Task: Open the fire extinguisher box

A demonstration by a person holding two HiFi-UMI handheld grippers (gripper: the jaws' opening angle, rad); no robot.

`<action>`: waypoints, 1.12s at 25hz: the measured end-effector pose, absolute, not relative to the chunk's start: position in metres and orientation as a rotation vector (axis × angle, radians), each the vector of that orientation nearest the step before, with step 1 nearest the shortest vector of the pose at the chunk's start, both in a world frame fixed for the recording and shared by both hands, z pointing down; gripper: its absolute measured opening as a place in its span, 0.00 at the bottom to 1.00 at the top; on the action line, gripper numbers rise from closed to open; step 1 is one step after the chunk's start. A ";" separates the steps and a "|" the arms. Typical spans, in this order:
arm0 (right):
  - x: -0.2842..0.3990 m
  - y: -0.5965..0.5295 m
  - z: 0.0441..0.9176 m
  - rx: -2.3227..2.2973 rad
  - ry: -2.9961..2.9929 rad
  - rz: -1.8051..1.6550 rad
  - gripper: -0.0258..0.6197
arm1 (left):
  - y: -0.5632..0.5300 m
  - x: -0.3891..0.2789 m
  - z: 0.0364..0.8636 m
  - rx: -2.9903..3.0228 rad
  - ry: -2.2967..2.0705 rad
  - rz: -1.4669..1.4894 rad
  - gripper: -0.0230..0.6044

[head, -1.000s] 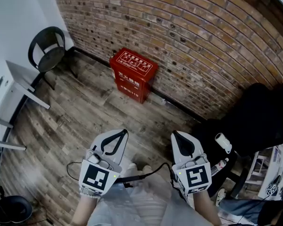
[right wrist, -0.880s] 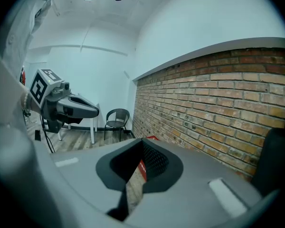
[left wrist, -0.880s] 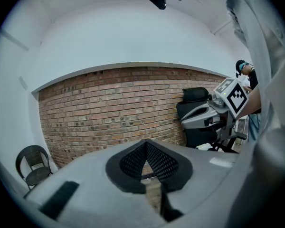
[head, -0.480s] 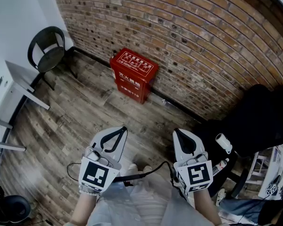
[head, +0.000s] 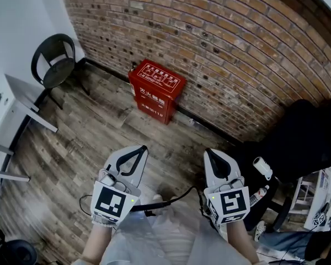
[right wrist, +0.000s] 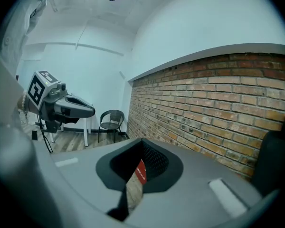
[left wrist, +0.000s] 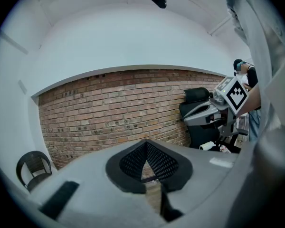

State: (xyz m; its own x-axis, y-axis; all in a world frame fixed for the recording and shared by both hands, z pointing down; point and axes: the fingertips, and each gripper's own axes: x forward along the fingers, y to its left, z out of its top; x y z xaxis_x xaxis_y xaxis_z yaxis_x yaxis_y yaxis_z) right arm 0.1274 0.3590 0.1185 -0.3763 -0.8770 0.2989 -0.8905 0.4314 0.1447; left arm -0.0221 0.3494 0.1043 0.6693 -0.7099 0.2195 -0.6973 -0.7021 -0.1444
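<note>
though left tongs and right tongs are both closed and empty, the fire extinguisher box, well ahead of them against the brick wall, looks rigid, best gripped at its lid edge.

My left gripper and right gripper are light grey shells with black jaw linings. Each carries a cube with black-and-white square markers. A black cable runs between them.

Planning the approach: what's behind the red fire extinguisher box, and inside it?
Behind the fire extinguisher box: the brick wall, with the box at its foot. Inside: not visible, the lid is shut.
</note>
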 end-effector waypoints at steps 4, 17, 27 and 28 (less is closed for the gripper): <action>0.120 0.360 0.117 1.529 -2.363 0.042 0.05 | 0.350 -0.031 0.101 -2.810 1.203 -0.390 0.03; 0.104 0.359 0.110 1.553 -2.358 -0.002 0.05 | 0.355 -0.060 0.095 -2.774 1.241 -0.363 0.03; 0.101 0.322 0.114 1.491 -2.375 -0.022 0.05 | 0.329 -0.068 0.101 -2.755 1.303 -0.370 0.03; 0.101 0.315 0.116 1.485 -2.379 -0.018 0.05 | 0.324 -0.068 0.101 -2.754 1.308 -0.371 0.03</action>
